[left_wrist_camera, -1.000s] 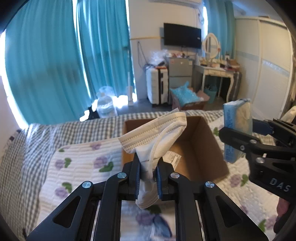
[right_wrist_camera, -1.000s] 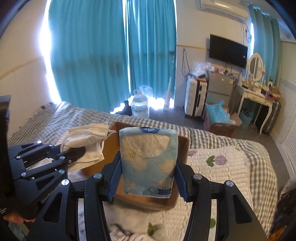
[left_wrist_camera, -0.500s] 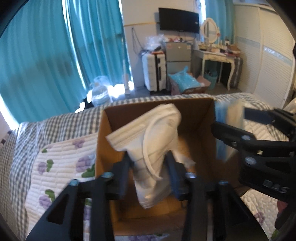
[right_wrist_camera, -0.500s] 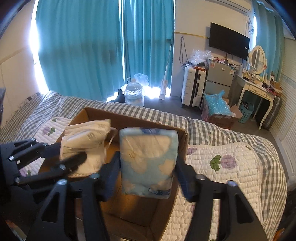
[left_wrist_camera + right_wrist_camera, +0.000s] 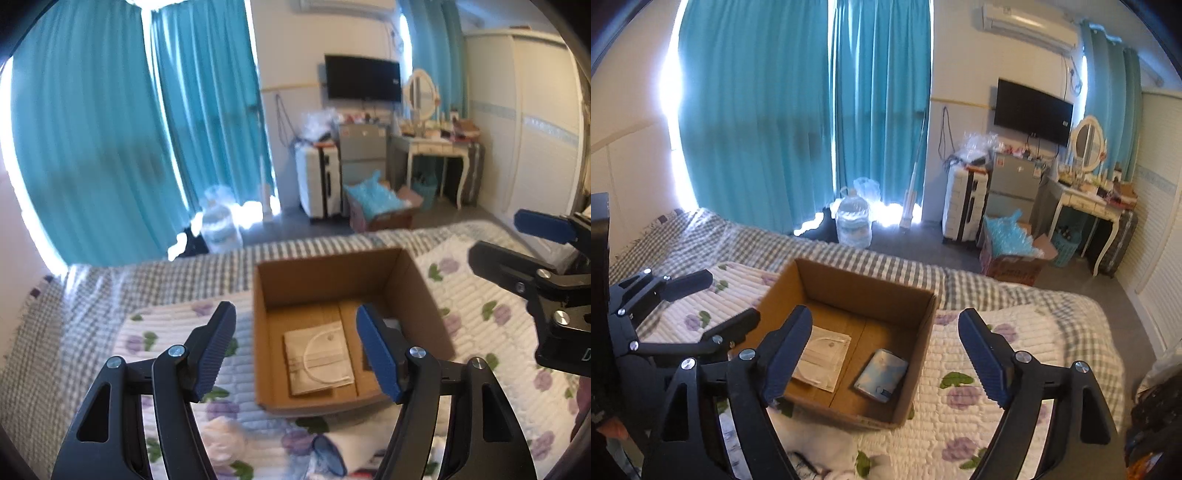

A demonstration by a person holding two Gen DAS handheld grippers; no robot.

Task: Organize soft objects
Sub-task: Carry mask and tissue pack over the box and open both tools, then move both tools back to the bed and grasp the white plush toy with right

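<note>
An open cardboard box (image 5: 864, 291) stands on the flowered quilt. A white face mask (image 5: 823, 354) lies flat on its floor at the left, and a blue tissue pack (image 5: 882, 374) lies at the right. My right gripper (image 5: 885, 315) hovers above the box's near side, its jaws opening with nothing between them. My left gripper (image 5: 720, 299) hangs beside the box's left wall. In the left wrist view the mask (image 5: 317, 362) shows in the box (image 5: 325, 280) beyond my left gripper (image 5: 295, 314), whose jaws are opening and empty. My right gripper (image 5: 517, 240) is at the right edge.
Loose items lie on the quilt (image 5: 997, 369) near me: a white soft lump (image 5: 225, 439) and a blue-rimmed thing (image 5: 328, 458). Past the bed's far edge are a water bottle (image 5: 853, 221), a suitcase (image 5: 964, 203) and a dressing table (image 5: 1082, 206).
Both grippers opened and let go. The mask and the tissue pack dropped into the box and now lie on its floor. Both grippers have drawn back and up from the box.
</note>
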